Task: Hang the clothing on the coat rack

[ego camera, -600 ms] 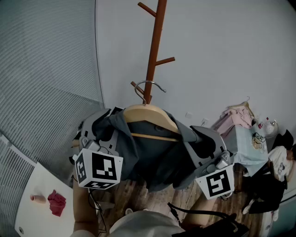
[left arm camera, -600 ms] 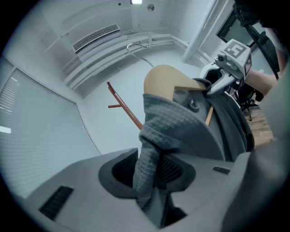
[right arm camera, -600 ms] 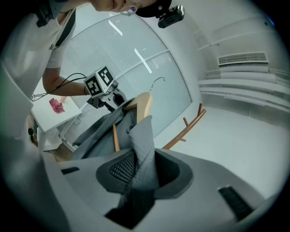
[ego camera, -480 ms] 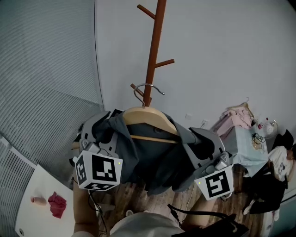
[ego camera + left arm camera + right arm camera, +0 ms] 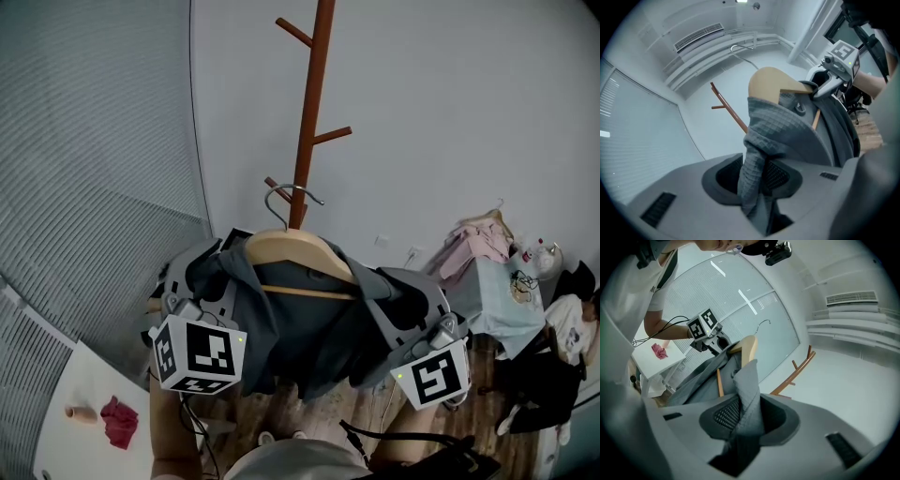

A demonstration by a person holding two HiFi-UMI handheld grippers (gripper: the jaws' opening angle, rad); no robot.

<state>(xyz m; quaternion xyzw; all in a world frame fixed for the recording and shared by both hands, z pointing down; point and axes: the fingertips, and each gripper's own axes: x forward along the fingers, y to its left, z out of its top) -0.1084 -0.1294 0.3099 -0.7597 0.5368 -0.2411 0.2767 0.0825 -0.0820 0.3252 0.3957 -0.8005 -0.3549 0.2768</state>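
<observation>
Each claw is clamped on a fold of the dark grey garment (image 5: 309, 328). The left gripper (image 5: 757, 178) pinches the waffle-textured cloth at one shoulder and the right gripper (image 5: 740, 420) pinches the other, with cloth bunched between the pads in both gripper views. Holding both shoulders this way keeps the wooden hanger (image 5: 286, 248) level inside the garment and stops it swinging, so the person can steer the metal hook (image 5: 315, 196) without touching it.

The clothing is up in the air, spread between the two grippers, right in front of the coat rack (image 5: 309, 112). The hook sits close by the lowest peg (image 5: 275, 184) — whether it is over it I can't tell from here. I'd judge the hanging unfinished: the grippers seem to carry the weight, and the hook's open side needs bringing over a peg before either claw lets go.
</observation>
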